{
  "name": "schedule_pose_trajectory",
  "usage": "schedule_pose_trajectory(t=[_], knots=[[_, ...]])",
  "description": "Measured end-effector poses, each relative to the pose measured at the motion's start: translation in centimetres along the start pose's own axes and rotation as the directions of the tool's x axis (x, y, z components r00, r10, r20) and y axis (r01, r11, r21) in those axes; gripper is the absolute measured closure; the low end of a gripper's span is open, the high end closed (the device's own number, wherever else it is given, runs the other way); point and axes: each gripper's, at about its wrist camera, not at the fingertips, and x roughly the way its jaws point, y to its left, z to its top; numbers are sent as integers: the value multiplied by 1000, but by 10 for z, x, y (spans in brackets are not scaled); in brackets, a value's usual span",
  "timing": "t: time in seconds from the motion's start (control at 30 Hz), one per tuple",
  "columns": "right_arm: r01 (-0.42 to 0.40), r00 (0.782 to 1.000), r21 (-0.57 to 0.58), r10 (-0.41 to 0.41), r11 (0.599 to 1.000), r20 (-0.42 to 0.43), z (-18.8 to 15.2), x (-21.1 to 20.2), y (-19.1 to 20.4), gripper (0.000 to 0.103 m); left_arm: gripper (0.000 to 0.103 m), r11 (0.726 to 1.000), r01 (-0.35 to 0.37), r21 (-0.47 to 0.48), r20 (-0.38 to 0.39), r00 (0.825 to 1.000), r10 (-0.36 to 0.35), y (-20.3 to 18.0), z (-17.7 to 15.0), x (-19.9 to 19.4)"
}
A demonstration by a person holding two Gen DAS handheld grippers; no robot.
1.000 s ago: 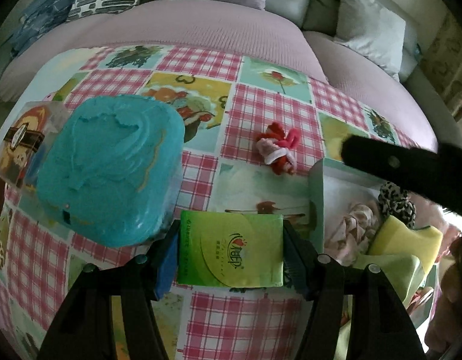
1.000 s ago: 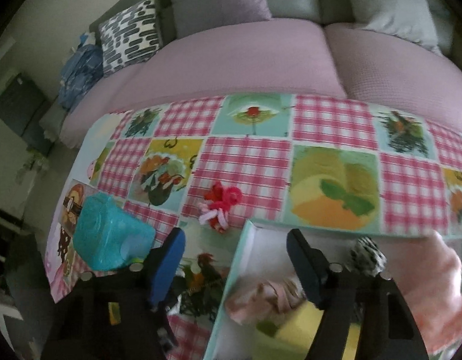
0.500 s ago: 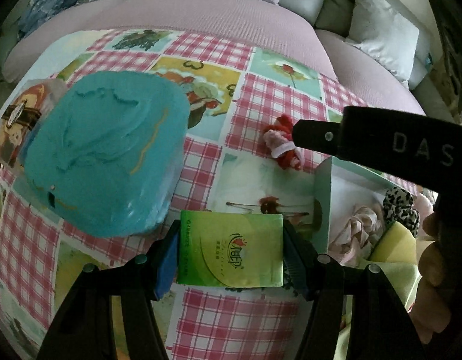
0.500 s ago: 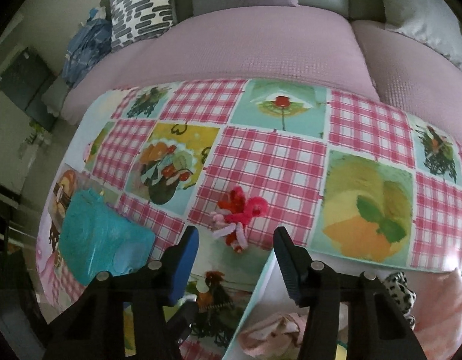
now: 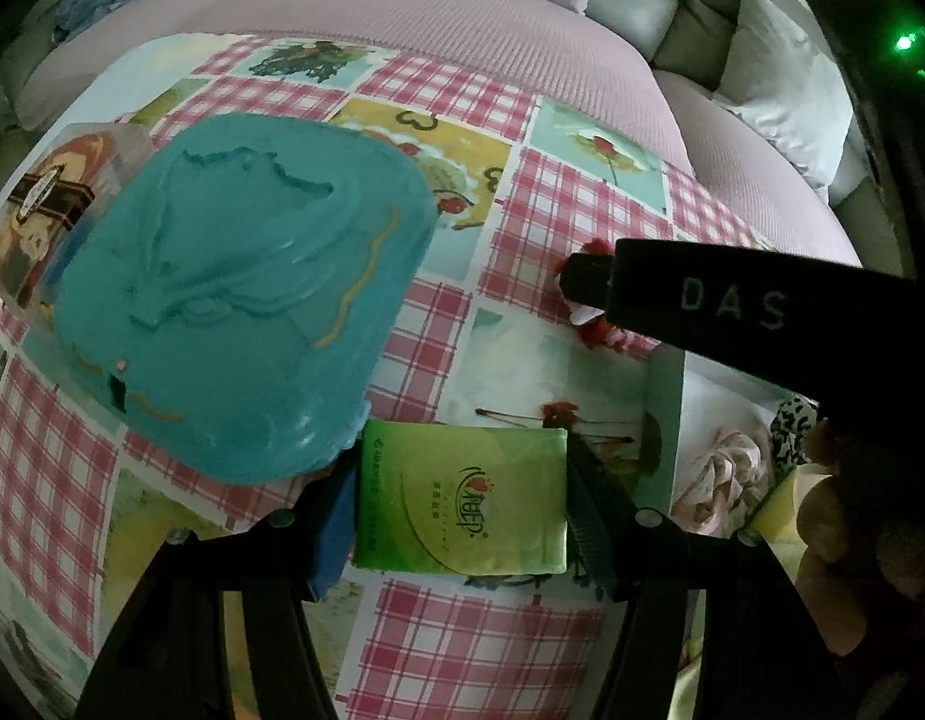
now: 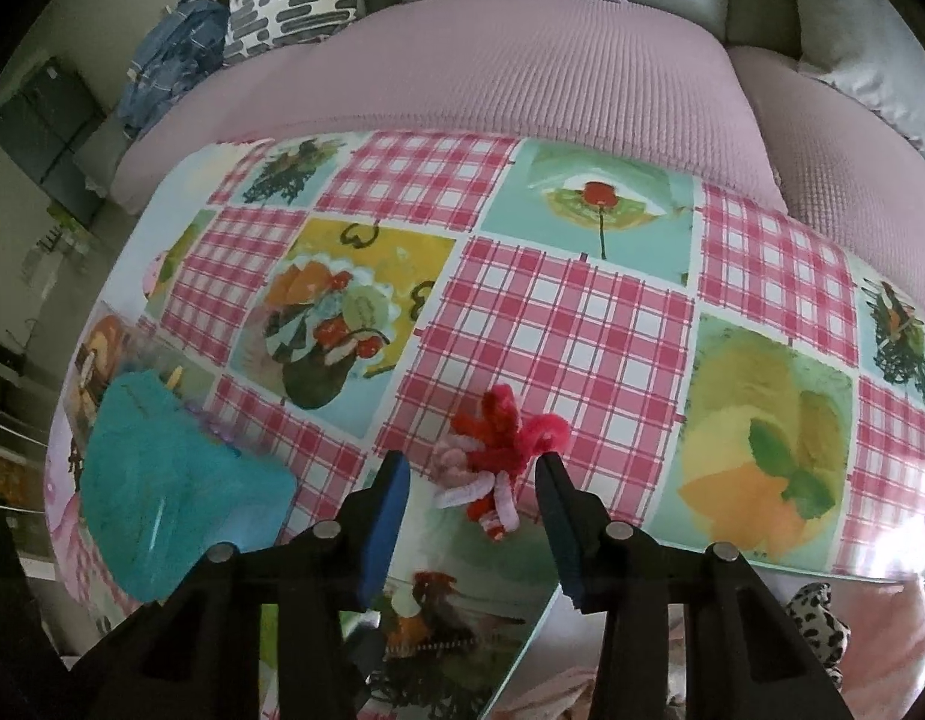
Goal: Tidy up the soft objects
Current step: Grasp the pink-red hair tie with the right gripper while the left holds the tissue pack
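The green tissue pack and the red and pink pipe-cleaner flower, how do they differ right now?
The green tissue pack is a flat, smooth rectangle; the pipe-cleaner flower is a fuzzy tangle of red and pink loops. The pack is clamped between the left gripper's pads; the flower lies on the tablecloth, between the right gripper's closing jaws, with a gap at the left pad. Both are outside the storage box.

- Green tissue pack: flat, rectangular, printed face showing, sitting squarely between two gripper pads at the near edge of the checked cloth.
- Red-and-pink pipe-cleaner bundle: tangled, fuzzy loops, lying on the cloth just left of the storage box.
- Storage box: pale, open-topped, holding crumpled soft items at the near right.
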Motion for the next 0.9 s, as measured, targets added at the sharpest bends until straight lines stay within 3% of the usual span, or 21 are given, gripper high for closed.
schedule_pose_trajectory(t=[0.23,0.53,0.9], knots=[[39,999,-16,-40,999,-36,1,17,4,65,38,1000,4,-6,-1,1000,-4,1,1,2],[51,999,-4,-52,999,-13,-4,11,3,73,38,1000,12,-13,-2,1000,-12,2,0,4],[13,994,33,-16,999,104,-36,-66,-6,72,38,999,37,11,33,999,-37,-2,-8,-12]])
